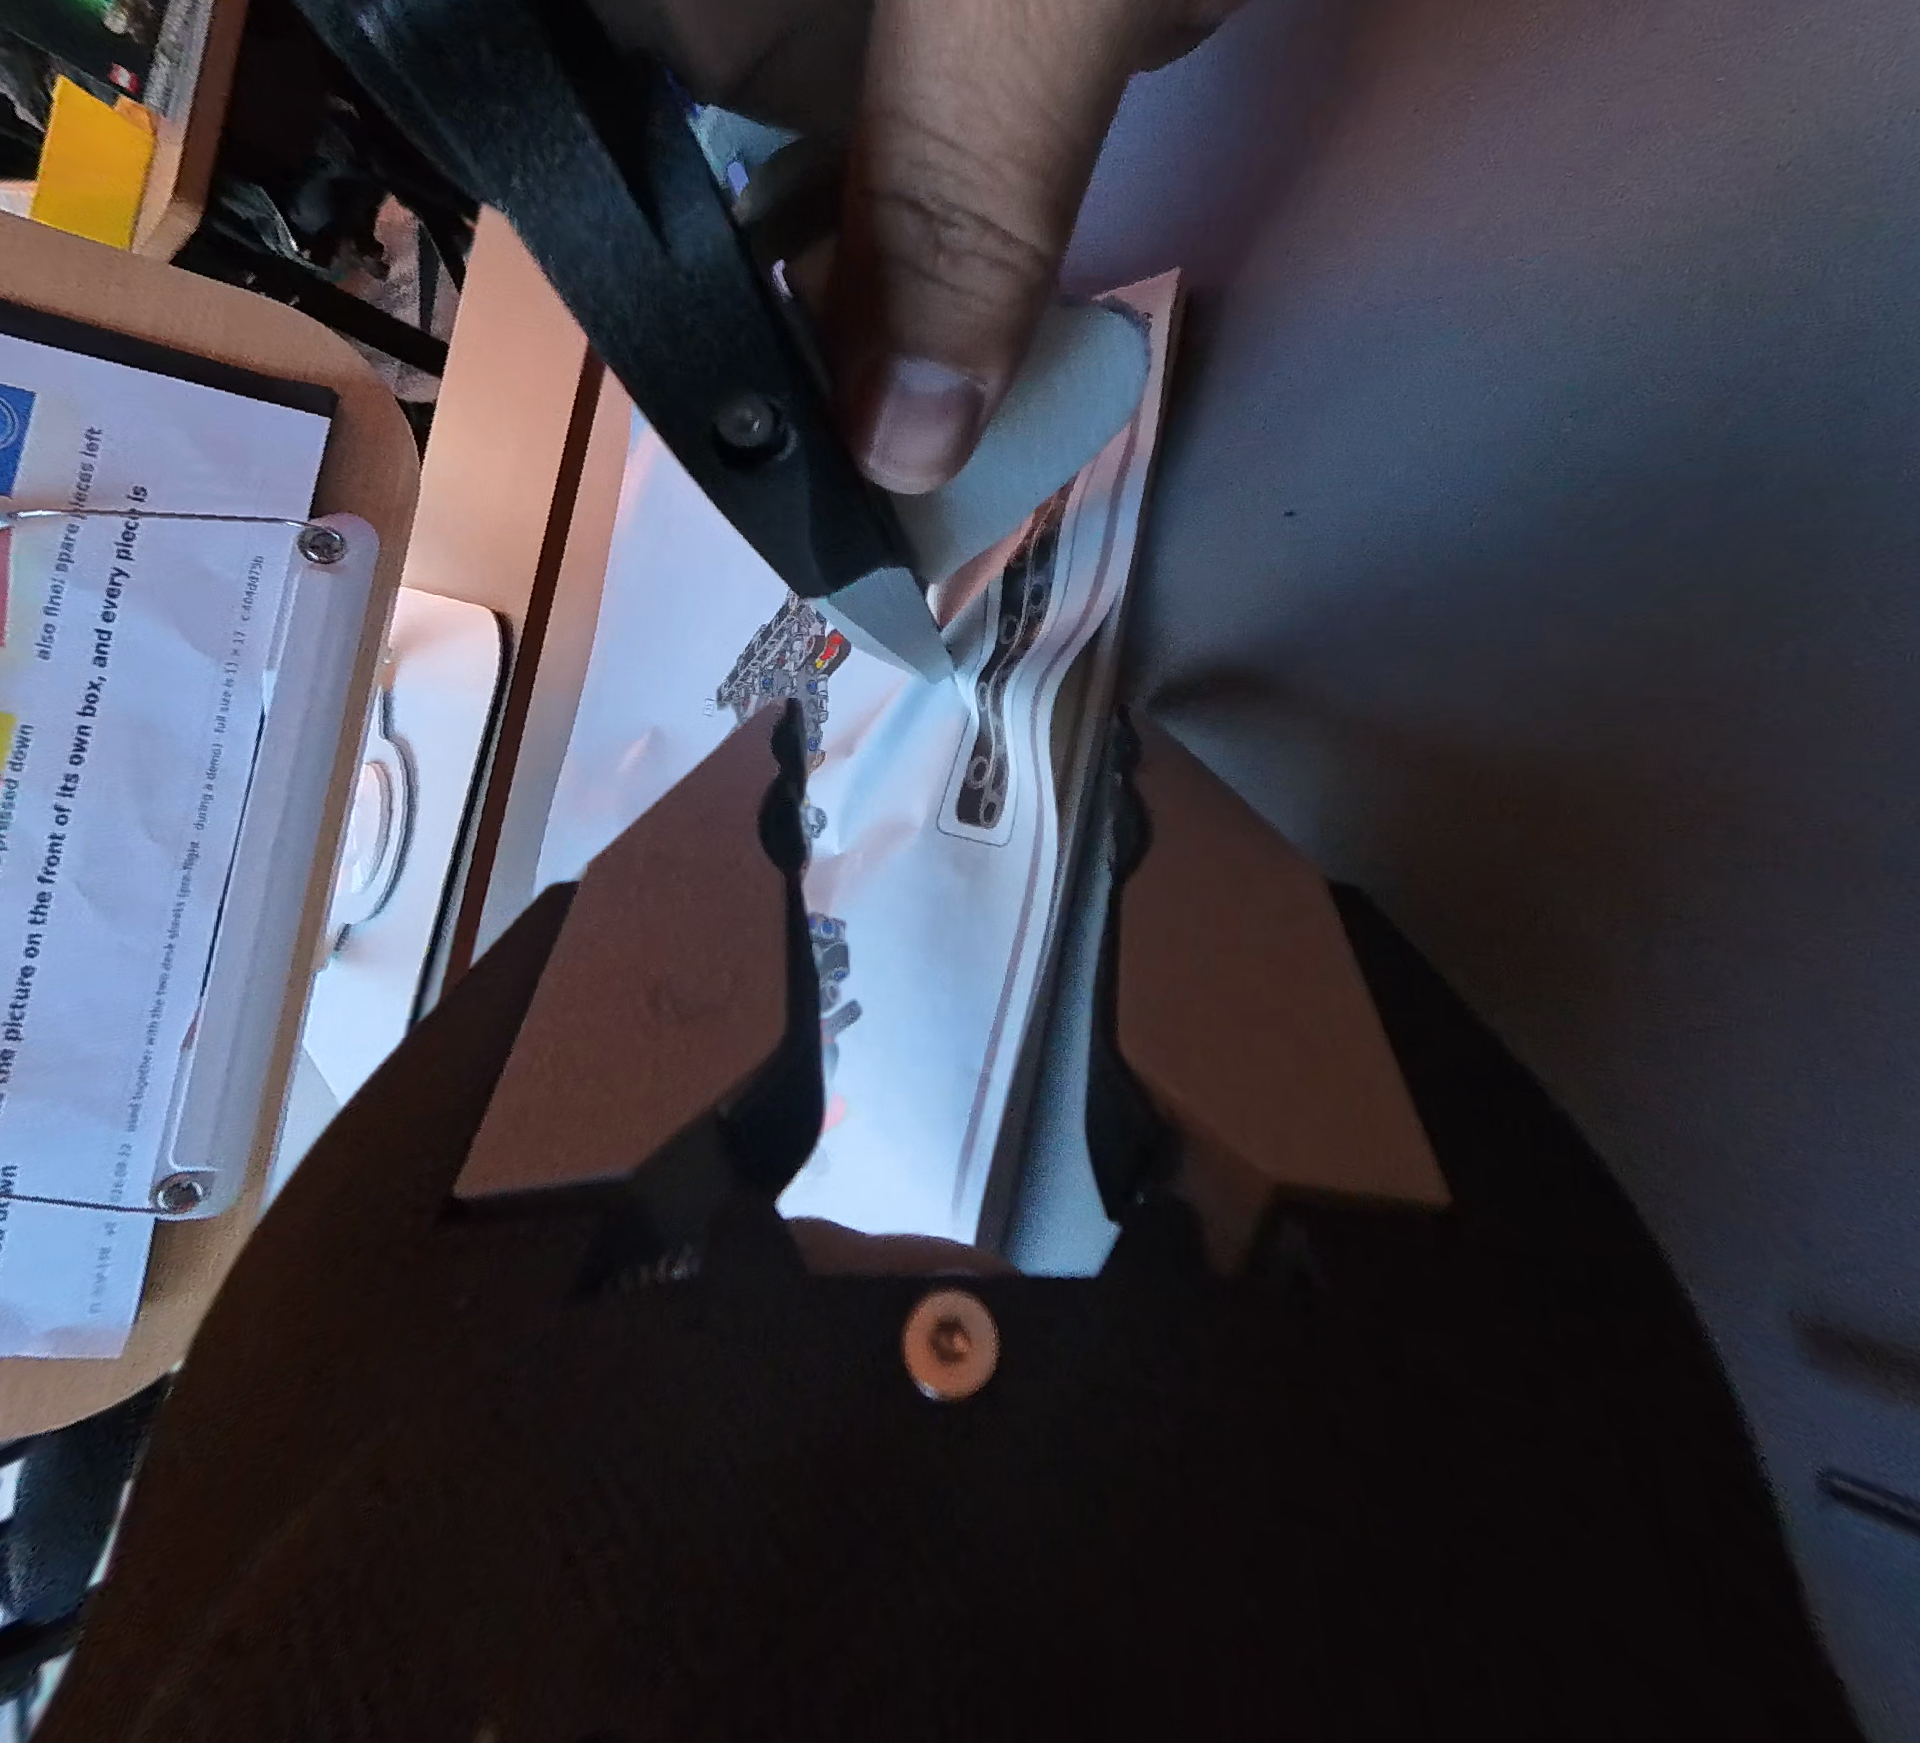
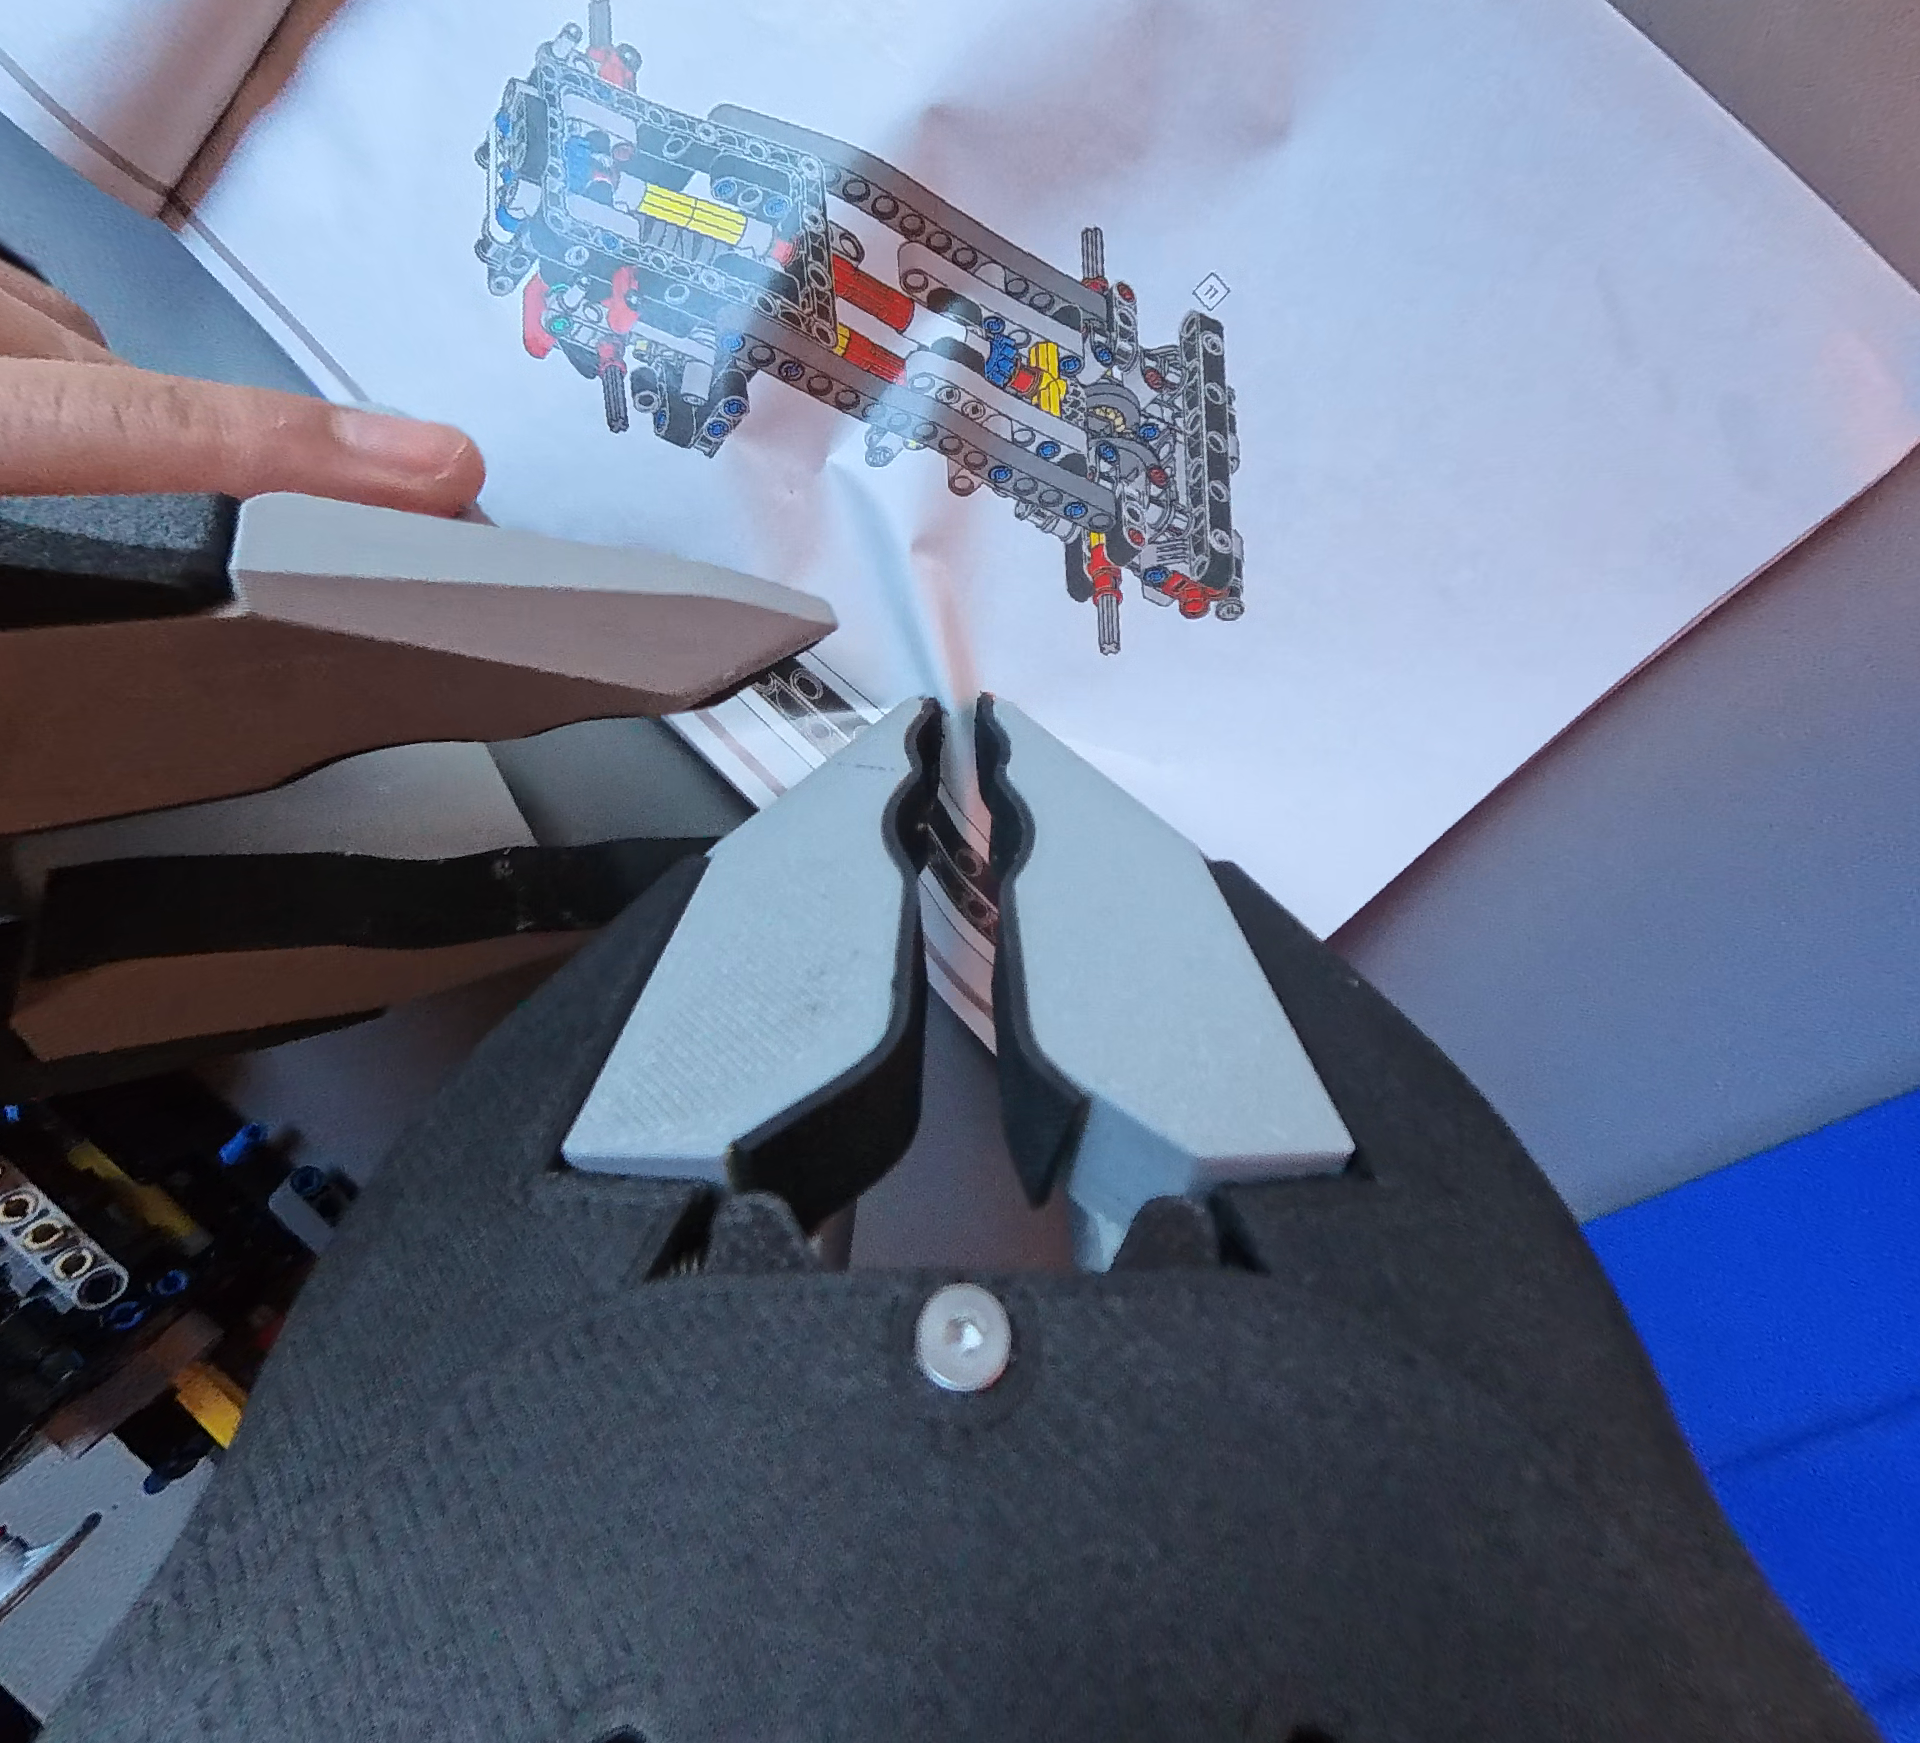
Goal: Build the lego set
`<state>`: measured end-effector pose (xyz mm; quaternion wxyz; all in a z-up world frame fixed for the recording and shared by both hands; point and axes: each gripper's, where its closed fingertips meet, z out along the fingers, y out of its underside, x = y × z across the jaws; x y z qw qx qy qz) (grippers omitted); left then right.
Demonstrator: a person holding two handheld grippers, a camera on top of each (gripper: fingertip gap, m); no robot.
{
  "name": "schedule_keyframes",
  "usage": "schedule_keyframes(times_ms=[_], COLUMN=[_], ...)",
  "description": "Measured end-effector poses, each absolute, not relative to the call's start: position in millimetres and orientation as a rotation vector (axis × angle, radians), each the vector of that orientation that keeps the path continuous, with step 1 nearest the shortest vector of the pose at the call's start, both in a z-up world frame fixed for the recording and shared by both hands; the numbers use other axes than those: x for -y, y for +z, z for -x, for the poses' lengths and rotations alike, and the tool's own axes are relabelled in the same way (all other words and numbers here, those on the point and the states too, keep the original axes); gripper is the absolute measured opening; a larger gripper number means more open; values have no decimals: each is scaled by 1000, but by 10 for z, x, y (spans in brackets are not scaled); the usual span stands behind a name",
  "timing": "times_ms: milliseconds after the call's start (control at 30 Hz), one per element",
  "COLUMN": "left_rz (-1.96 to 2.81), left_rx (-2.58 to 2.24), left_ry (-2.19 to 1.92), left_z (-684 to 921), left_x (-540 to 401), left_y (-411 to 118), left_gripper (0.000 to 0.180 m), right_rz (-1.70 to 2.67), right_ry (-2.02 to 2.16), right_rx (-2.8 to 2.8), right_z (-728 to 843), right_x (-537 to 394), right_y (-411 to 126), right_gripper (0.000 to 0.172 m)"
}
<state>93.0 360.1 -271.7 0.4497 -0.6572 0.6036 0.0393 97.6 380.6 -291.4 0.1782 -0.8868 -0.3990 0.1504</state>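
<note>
Right tongs (image 2: 958, 706) clenched on the pinched fold of a white printed instruction sheet (image 2: 1143, 31) spread beyond them. Left tongs (image 1: 956, 717) released, straddling the sheet's edge.

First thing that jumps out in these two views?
The page with a colourful brick-build drawing fills the right wrist view. The right gripper has pinched its near edge into a raised crease, jaws nearly shut on the paper. In the left wrist view, the left gripper stands open around the same page, a finger just beyond.
</note>
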Motion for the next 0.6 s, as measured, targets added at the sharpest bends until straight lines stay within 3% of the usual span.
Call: schedule_keyframes(times_ms=[500, 600], left_rz=[1395, 1359], left_rx=[-1511, -1544], left_ry=[414, 448], left_z=[-926, -911], left_x=[-3748, -3732], left_y=[-2645, -2749], left_gripper=[51, 24], right_rz=[2505, 2507], right_ry=[448, 519], right_rx=[1112, 1070], right_z=[-966, -946], right_x=[-3814, -3798], right_y=[-2914, -2902], right_gripper=[4, 9])
